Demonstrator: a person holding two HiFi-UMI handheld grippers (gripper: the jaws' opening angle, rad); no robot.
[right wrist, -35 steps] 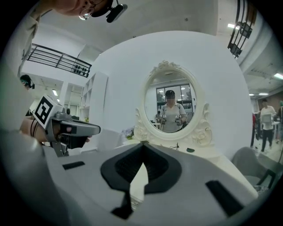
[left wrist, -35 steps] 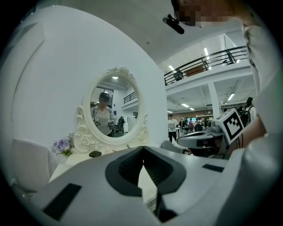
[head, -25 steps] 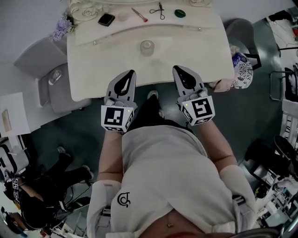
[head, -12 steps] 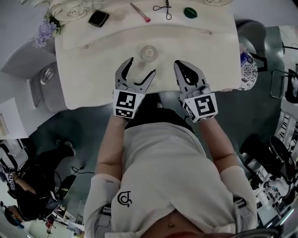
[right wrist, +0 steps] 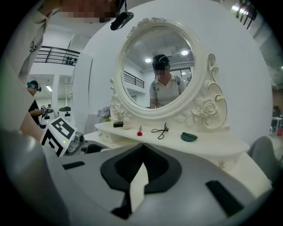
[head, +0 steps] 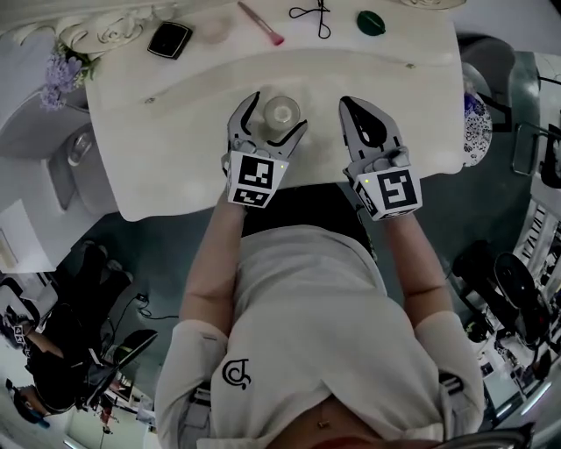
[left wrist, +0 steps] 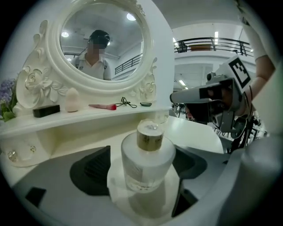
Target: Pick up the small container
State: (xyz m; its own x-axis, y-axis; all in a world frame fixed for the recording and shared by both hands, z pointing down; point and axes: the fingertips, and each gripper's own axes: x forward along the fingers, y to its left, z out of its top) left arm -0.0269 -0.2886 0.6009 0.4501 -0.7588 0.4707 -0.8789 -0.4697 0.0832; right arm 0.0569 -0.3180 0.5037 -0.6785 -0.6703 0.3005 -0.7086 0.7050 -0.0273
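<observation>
The small container [head: 280, 111] is a frosted round jar with a gold-banded cap [left wrist: 149, 137], standing upright on the white dressing table [head: 175, 131]. My left gripper [head: 279, 112] has its jaws on either side of the jar and they are opening. In the left gripper view the jar [left wrist: 148, 163] stands between the dark pads [left wrist: 93, 170], with a gap on each side. My right gripper [head: 353, 105] hovers over the table to the right of the jar, shut with nothing in it. In its own view the right gripper [right wrist: 142, 146] has its jaws meeting at the tip.
An ornate oval mirror [left wrist: 101, 44] rises at the back. On the shelf below it lie a black compact [head: 169, 39], a pink brush [head: 259, 22], an eyelash curler [head: 311, 11] and a green dish [head: 371, 21]. Purple flowers [head: 54, 70] sit far left. A person sits lower left.
The left gripper moved forward from the table's front edge and went from shut to wide open around the jar. The right gripper also moved slightly forward, still shut.
</observation>
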